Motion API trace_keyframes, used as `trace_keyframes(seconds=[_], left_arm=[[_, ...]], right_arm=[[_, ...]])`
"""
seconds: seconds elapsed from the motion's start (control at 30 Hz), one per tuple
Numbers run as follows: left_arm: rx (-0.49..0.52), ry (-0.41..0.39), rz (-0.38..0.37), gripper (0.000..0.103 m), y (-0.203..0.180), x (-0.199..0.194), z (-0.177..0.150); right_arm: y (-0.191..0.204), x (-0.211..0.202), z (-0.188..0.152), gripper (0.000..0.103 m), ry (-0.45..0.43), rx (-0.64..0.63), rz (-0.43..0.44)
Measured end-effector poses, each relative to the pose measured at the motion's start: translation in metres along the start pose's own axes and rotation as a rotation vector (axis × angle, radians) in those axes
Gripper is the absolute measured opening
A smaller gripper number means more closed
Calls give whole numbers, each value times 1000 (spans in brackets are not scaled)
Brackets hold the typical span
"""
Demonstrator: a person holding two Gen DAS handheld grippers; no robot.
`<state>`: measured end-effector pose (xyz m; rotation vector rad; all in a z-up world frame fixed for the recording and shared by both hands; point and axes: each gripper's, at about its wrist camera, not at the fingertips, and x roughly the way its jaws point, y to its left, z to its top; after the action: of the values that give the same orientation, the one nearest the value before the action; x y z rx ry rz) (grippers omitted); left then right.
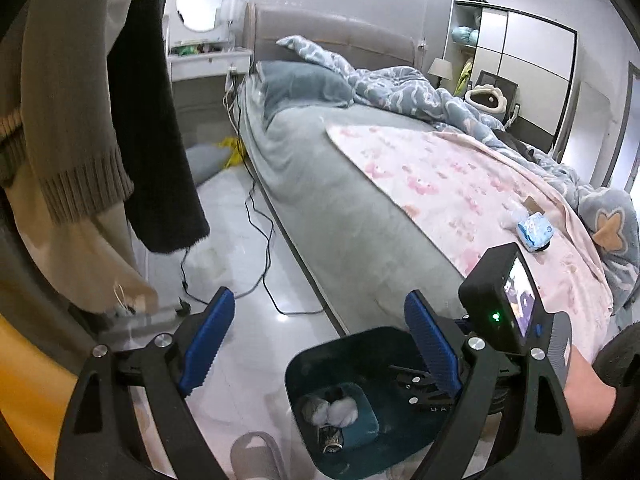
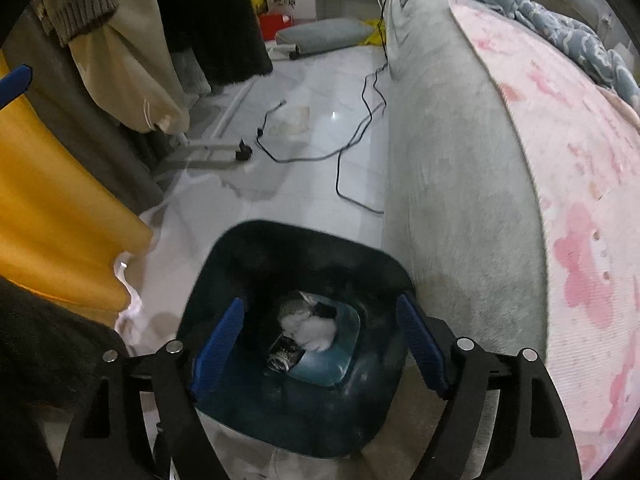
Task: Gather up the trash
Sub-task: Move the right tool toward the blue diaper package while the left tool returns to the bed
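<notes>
Low in the right wrist view, the right gripper (image 2: 320, 344) hangs over the dark bin (image 2: 224, 256), jaws apart and empty; crumpled tissues (image 2: 312, 330) lie inside. Left gripper (image 1: 320, 344) jaws are apart too; a blue packet (image 1: 534, 232) sits on the bed (image 1: 352, 208).

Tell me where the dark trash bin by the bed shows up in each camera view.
Left wrist view: the trash bin sits bottom centre, partly behind the right gripper.
Right wrist view: the trash bin is low centre, framed by open blue fingers.
Shared landmark: the black cable on the floor beside the bed.
</notes>
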<state>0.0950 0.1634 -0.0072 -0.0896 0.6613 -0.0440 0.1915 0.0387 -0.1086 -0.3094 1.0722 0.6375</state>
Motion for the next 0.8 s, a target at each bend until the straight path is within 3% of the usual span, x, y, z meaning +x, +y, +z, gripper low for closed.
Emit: trace_keyframes(seconds=[0.17,0.4,0.8], left_arm=[[-11,-43,-10,93,-11,-10,17],[-21,-99,-89,95,-36,-28,32],[-71,-69,-191,95,-67,-12,37]], right_arm=[[-2,-30,2,84,-82,-25,-10],[-24,-72,8,84,-190,12,-18],[-94,-130,0,87,-279,93,-171]])
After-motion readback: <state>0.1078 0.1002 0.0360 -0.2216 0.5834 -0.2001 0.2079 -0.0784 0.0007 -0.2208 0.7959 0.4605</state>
